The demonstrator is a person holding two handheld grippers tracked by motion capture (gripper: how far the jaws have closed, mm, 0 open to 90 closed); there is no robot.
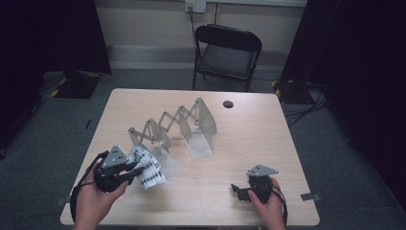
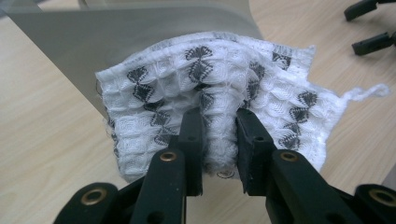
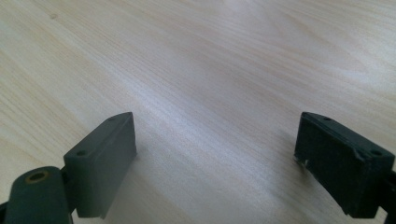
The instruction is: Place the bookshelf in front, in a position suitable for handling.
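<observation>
A white waffle-weave cloth with black patterns [image 1: 148, 171] [image 2: 210, 98] hangs lifted off the table at the front left, bunched between the jaws of my left gripper [image 1: 136, 171] [image 2: 219, 140], which is shut on a fold of it. Right behind the cloth stands the nearest plate of a grey metal accordion rack [image 1: 172, 129] [image 2: 116, 37]. My right gripper [image 1: 238, 190] [image 3: 215, 154] rests low over bare wood at the front right, its jaws wide open with nothing between them; its tips also appear far off as the right gripper's fingertips [image 2: 369, 28].
The light wooden table [image 1: 253, 139] has a small dark hole [image 1: 228, 104] near its back edge. A black folding chair [image 1: 225, 52] stands behind the table. Bare wood lies between the two hands.
</observation>
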